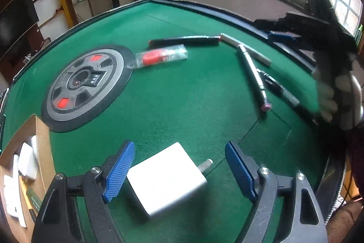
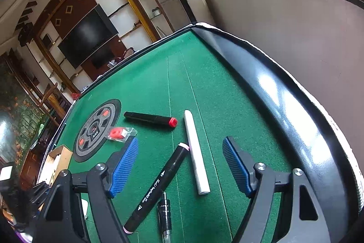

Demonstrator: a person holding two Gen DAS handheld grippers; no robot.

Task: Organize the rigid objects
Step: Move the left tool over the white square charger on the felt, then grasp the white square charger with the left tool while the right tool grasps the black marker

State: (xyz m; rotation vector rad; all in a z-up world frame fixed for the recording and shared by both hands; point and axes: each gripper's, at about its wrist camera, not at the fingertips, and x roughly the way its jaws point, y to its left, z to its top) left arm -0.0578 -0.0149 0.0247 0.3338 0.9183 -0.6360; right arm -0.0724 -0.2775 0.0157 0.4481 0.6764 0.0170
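A white plug adapter (image 1: 167,177) lies on the green felt between the open fingers of my left gripper (image 1: 179,171), its prongs pointing right. Farther off lie a black marker with a red cap (image 1: 184,40), a clear packet with a red part (image 1: 161,56), a white stick (image 1: 245,48), a pink-tipped marker (image 1: 253,75) and a black pen (image 1: 279,89). My right gripper (image 2: 180,166) is open above the pink-tipped marker (image 2: 159,186) and the white stick (image 2: 196,152). The black pen (image 2: 164,213) lies below them. The red-capped marker (image 2: 150,118) and the packet (image 2: 120,133) lie beyond.
A round grey and black dial with red buttons (image 1: 87,83) is set in the table centre. A cardboard box (image 1: 25,172) with white items stands at the left edge. A black padded rail (image 2: 284,106) runs along the table's right side. A gloved hand (image 1: 332,92) holds the other gripper.
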